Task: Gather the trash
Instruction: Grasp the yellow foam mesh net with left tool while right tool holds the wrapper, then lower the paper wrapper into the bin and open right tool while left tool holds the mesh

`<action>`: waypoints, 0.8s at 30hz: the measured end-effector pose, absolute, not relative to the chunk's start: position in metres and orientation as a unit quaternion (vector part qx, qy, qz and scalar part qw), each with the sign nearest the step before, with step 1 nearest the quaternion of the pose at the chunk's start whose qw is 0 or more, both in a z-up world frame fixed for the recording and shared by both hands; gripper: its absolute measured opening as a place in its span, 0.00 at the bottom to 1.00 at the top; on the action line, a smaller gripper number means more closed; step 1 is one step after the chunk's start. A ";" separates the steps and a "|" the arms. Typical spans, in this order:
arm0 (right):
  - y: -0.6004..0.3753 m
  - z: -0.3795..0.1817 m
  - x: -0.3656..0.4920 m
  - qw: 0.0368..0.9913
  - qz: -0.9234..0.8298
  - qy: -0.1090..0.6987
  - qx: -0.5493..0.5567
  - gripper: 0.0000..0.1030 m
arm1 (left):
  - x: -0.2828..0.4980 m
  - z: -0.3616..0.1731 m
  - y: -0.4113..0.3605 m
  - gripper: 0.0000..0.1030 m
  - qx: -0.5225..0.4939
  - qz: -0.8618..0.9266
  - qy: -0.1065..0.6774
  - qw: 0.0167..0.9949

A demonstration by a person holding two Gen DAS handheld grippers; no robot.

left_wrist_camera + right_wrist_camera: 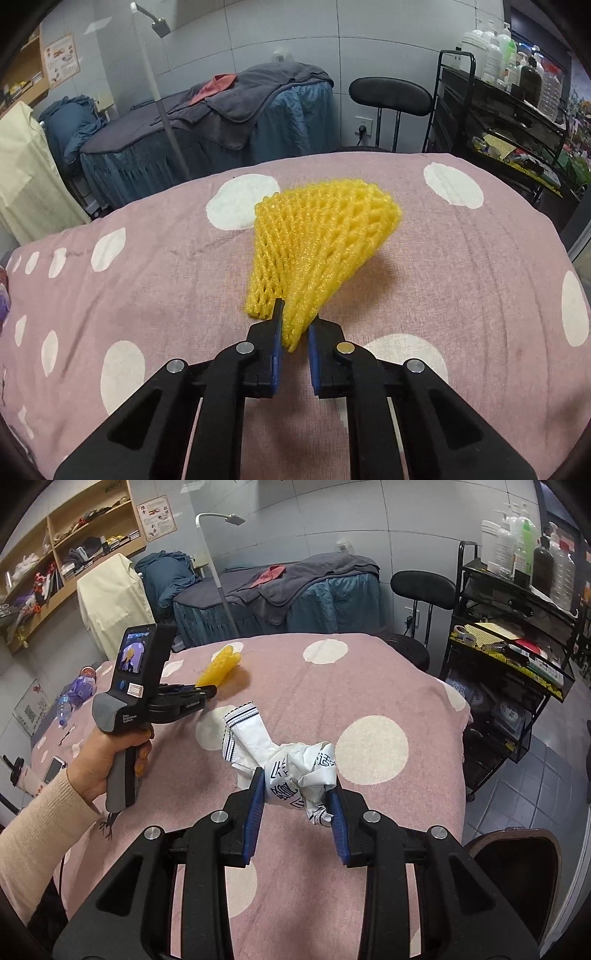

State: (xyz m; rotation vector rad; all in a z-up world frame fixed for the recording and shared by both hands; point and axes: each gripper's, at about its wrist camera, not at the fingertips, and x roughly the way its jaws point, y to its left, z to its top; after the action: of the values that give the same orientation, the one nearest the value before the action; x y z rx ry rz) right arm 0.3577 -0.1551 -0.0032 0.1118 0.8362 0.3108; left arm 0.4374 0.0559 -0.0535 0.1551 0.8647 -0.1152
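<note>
My left gripper (295, 317) is shut on the near end of a yellow foam fruit net (317, 236), which fans out above the pink dotted tablecloth (461, 295). In the right wrist view the same left gripper (211, 691) holds the net (219, 666) at the table's far left. My right gripper (297, 779) is shut on a crumpled white wrapper with black print (295, 771), held just above the cloth (369, 686); its striped tail sticks out to the left.
A purple plastic bottle (79, 692) and a phone (54, 768) lie at the table's left edge. A black chair (421, 587) and a black trolley with bottles (517, 627) stand beyond the far right. A dark stool (517, 864) is at near right.
</note>
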 end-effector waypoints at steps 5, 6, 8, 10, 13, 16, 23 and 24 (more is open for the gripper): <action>-0.165 -0.004 0.346 0.902 0.152 0.398 0.071 0.32 | 0.416 -0.041 0.058 0.09 0.059 -0.069 0.400 0.912; -0.165 -0.004 0.343 0.902 0.152 0.398 0.074 0.32 | 0.410 -0.038 0.057 0.09 0.057 -0.073 0.396 0.914; -0.169 -0.005 0.337 0.902 0.152 0.395 0.077 0.32 | 0.397 -0.031 0.055 0.09 0.058 -0.078 0.386 0.917; -0.172 -0.006 0.330 0.903 0.153 0.393 0.082 0.32 | 0.383 -0.023 0.054 0.09 0.053 -0.087 0.378 0.920; -0.177 -0.007 0.318 0.904 0.153 0.389 0.088 0.32 | 0.360 -0.012 0.052 0.09 0.042 -0.096 0.365 0.925; -0.184 -0.006 0.308 0.907 0.151 0.382 0.092 0.32 | 0.337 -0.001 0.050 0.09 0.034 -0.107 0.350 0.930; -0.206 -0.004 0.275 0.915 0.137 0.366 0.097 0.32 | 0.282 0.016 0.042 0.09 0.043 -0.112 0.304 0.945; -0.209 -0.004 0.272 0.916 0.135 0.364 0.096 0.32 | 0.275 0.017 0.041 0.09 0.041 -0.116 0.300 0.946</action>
State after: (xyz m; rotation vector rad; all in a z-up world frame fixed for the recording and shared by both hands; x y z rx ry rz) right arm 0.2721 -0.2090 -0.0043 0.1977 0.7498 0.2779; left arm 0.2748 0.0412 0.0167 0.0838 0.6116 -0.2354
